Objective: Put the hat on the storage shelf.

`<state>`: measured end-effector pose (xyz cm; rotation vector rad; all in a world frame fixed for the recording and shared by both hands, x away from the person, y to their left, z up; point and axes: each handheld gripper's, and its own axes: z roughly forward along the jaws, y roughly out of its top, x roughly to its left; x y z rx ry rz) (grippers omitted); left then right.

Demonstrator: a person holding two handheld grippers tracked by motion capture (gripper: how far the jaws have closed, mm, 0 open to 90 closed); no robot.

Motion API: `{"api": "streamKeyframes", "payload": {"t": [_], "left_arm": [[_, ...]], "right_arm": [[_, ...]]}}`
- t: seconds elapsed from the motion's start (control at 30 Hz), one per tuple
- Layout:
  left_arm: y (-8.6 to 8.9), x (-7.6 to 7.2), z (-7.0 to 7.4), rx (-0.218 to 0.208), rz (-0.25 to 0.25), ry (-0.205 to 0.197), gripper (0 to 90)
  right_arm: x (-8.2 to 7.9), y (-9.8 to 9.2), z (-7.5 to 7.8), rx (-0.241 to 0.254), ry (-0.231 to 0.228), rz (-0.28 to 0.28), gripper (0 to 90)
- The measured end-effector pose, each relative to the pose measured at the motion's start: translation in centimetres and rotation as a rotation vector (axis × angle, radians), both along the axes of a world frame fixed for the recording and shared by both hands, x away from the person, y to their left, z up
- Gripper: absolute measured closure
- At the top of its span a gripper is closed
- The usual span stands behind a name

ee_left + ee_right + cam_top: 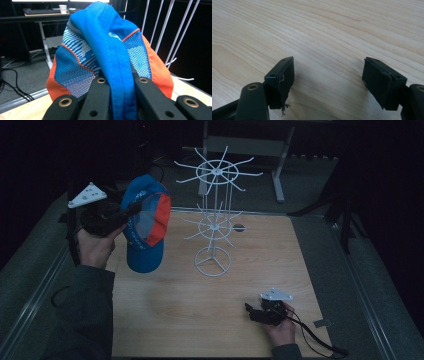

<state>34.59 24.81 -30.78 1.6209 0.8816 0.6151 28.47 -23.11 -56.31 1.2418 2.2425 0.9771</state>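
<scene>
1. The high view is dim and underexposed; the surroundings beyond the table (210,320) fall to near black.
2. The left gripper view is brighter, the cap (110,50) sharp, the background dark.
3. The right gripper view is evenly lit, with soft shadows under the jaws.

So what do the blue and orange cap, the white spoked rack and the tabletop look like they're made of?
Blue and orange cap: stitched woven fabric with open mesh panels, matte; the seams and mesh holes show.
White spoked rack: thin rods, probably painted or coated metal wire.
Tabletop: pale wood or wood-look laminate; the grain shows, smooth with a slight sheen.
</scene>
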Motion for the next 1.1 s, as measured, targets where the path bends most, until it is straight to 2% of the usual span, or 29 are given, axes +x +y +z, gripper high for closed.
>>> {"api": "streamKeyframes", "payload": {"t": [0.27, 0.67, 0.93, 1.1], "left_arm": [[0.3, -0.2, 0.9, -0.03, -0.014, -0.011, 88.3], [0.4, -0.5, 1.7, -0.051, -0.047, -0.025, 88.4], [0.6, -0.8, 2.2, -0.108, -0.083, -0.033, 88.4], [0.5, -1.0, 2.4, -0.124, -0.112, -0.03, 88.5]], "right_arm": [[0.0, 0.0, 0.0, 0.0, 0.001, 0.0, 25.6], [0.0, 0.0, 0.0, 0.0, 0.001, 0.0, 25.6], [0.0, 0.0, 0.0, -0.001, 0.001, 0.001, 25.6], [0.0, 0.0, 0.0, 0.0, 0.001, 0.0, 25.6]]}}
